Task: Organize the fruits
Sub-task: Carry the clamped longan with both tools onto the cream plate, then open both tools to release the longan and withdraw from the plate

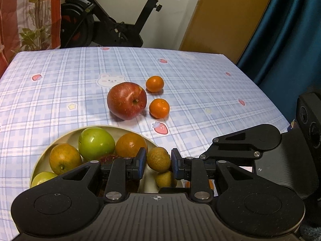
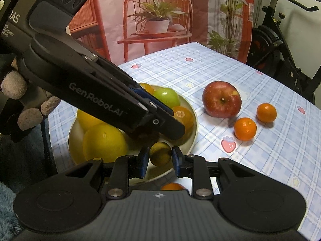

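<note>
My left gripper (image 1: pixel 156 160) is clamped on a small brownish-green fruit (image 1: pixel 158 159) over the bowl (image 1: pixel 38 164); my right gripper (image 2: pixel 160 157) grips another small fruit (image 2: pixel 160 153) at the bowl's near rim (both fully closed). A red apple (image 1: pixel 126 100) and two mandarins (image 1: pixel 159 108) sit on the checked tablecloth (image 1: pixel 60 100) beyond

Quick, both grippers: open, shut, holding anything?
Left gripper: shut on a small brown fruit.
Right gripper: shut on a small dark fruit.

Apple (image 1: pixel 126 100) beyond bowl (image 1: pixel 40 160)
</note>
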The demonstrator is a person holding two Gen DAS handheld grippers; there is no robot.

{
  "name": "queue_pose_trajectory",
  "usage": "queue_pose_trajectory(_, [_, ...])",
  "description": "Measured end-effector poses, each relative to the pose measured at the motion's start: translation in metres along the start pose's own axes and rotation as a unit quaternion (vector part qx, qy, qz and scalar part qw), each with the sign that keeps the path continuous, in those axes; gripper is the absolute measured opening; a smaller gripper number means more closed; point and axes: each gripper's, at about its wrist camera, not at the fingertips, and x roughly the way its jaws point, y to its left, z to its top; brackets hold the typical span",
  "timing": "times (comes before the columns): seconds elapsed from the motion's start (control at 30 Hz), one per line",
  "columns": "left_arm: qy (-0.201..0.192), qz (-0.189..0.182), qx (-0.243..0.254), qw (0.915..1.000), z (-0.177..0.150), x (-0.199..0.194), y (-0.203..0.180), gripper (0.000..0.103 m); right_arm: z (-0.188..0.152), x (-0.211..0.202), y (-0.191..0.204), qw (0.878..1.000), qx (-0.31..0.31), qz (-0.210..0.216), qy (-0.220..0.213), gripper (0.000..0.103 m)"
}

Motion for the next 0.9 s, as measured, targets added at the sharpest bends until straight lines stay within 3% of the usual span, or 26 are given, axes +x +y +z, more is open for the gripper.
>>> queue_pose_trajectory(0.9, [-0.007, 0.026, -0.007, 0.9996, 0.008, -0.006, 0.0, 0.028, -0.003, -0.014, -0.009, 0.999, 0.027, -0.016, -0.016, 0.027])
